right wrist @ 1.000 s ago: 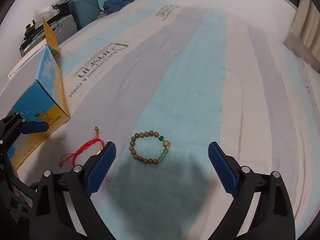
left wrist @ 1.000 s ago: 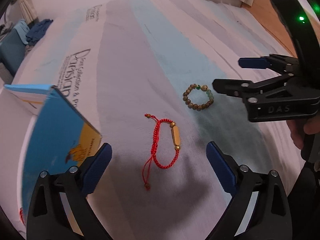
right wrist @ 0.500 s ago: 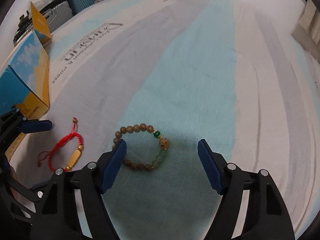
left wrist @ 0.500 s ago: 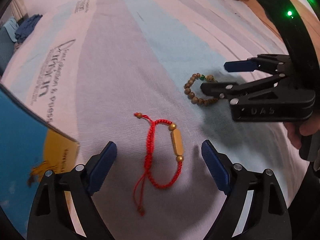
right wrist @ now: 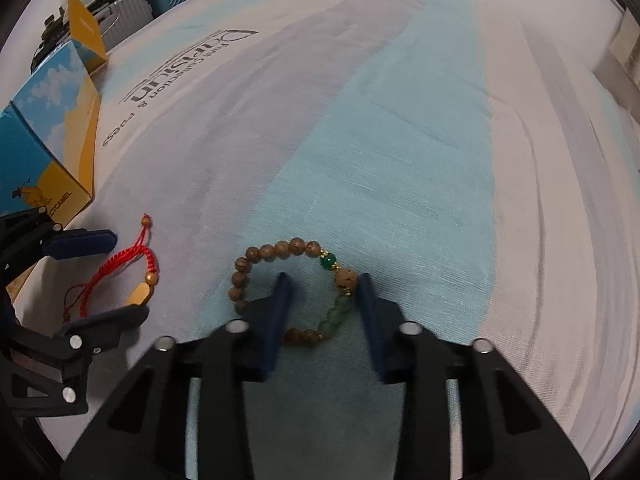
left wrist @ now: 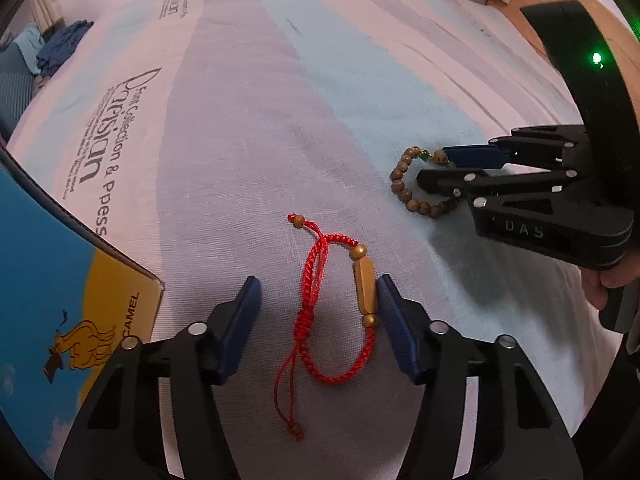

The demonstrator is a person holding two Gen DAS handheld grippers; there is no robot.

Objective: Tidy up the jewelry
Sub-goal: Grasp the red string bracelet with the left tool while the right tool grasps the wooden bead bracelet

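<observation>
Red cord bracelet (left wrist: 332,312): lies flat on the striped bedsheet (left wrist: 256,128), its gold tube bead on the right side of the loop, knot and tail cords toward the camera.
Bead bracelet (right wrist: 292,292): lies flat on the blue stripe of the same sheet, just to the right of the red one and apart from it.
Left gripper (left wrist: 316,320): a second ago it stood higher with jaws wide; it has since come down over the red cord bracelet. Jaws are closing. The right pad touches or nearly touches the gold bead; the left pad is clear of the cord. Not yet a grip.
Right gripper (right wrist: 322,304): likewise lower than a second ago, jaws closing. One finger stands inside the bead ring, the other outside, with the green and pale beads between them. Whether the pads press yet cannot be told; some gap appears to remain.
Box (right wrist: 48,132): blue and yellow carton, flap raised, to the left of both bracelets. Probable destination, though that is inferred.
Finding: both hands have passed from approach to pinch at once. Neither bracelet has left the sheet.
Risk: the thin cord may slip out as the left jaws close.
</observation>
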